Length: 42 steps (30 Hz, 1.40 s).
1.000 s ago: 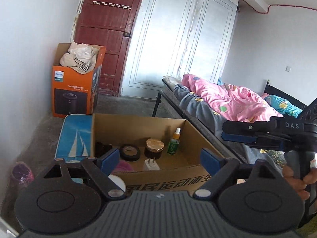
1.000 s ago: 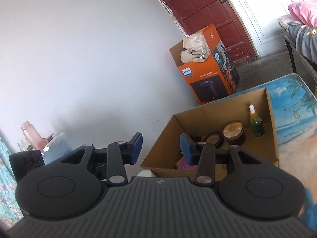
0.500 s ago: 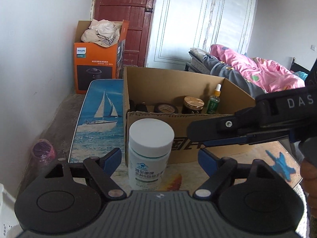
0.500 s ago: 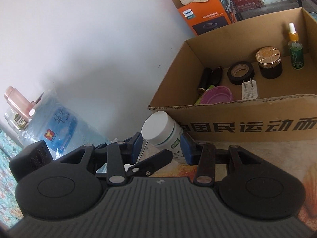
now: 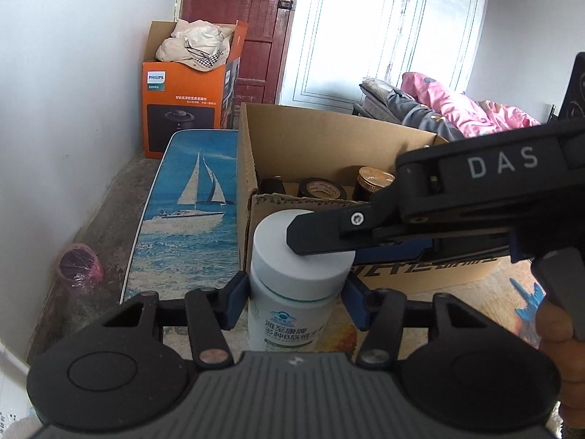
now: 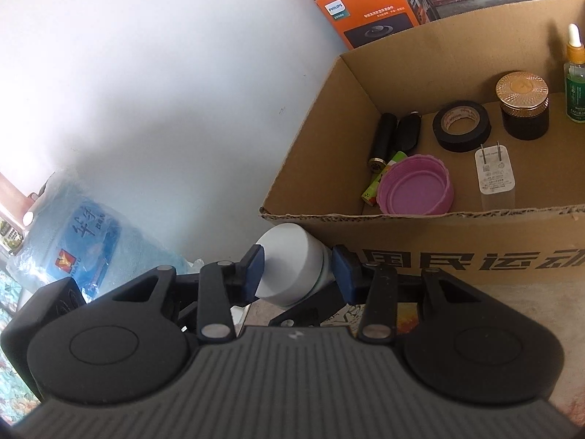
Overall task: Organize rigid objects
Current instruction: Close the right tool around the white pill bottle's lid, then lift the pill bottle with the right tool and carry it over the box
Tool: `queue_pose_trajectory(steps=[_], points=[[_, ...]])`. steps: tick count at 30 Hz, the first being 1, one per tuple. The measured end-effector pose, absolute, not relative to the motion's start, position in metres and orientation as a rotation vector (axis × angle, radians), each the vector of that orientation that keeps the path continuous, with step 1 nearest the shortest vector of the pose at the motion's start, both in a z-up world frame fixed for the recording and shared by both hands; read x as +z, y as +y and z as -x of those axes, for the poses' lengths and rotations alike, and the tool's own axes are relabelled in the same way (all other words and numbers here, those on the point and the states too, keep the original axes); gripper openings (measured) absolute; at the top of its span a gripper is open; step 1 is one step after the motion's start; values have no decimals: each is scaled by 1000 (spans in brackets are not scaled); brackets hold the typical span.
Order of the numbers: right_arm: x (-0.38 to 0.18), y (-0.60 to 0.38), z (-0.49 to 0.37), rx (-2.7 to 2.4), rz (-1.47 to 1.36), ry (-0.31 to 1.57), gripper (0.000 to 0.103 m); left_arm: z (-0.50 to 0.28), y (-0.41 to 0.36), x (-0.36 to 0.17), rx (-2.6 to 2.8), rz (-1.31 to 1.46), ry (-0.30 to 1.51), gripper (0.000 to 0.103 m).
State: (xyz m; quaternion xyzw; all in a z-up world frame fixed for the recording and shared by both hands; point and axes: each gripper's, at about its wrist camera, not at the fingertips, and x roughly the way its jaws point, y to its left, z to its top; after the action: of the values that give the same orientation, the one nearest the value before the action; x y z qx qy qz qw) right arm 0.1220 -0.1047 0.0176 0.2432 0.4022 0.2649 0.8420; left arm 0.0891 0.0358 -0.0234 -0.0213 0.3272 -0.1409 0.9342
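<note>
White walls and a red door [image 5: 237, 18] back the printed tabletop [image 5: 190, 197]. Just ahead of your left gripper [image 5: 294, 301] stands the cardboard box [image 5: 329, 135]; its jaws are closing around the pill bottle [image 5: 292, 307]. Your right gripper [image 6: 298, 269] is closing around the bottle's white cap [image 6: 292, 259] from the side.

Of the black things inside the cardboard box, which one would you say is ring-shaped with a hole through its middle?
The black tape roll, lying flat beside the gold-lidded jar; the two black tubes left of it are solid and elongated.
</note>
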Motion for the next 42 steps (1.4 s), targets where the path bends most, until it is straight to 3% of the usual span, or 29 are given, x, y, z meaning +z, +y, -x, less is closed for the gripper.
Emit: queue_pose_trajectory(steps=[20,42], points=[[27,-168,-61,429,-555,829,40,-66,-26,-17,-421,-23,715,54],[18,-181,-68,442,-597,825,43,-76,-45,-19,-391,-71,745,54]])
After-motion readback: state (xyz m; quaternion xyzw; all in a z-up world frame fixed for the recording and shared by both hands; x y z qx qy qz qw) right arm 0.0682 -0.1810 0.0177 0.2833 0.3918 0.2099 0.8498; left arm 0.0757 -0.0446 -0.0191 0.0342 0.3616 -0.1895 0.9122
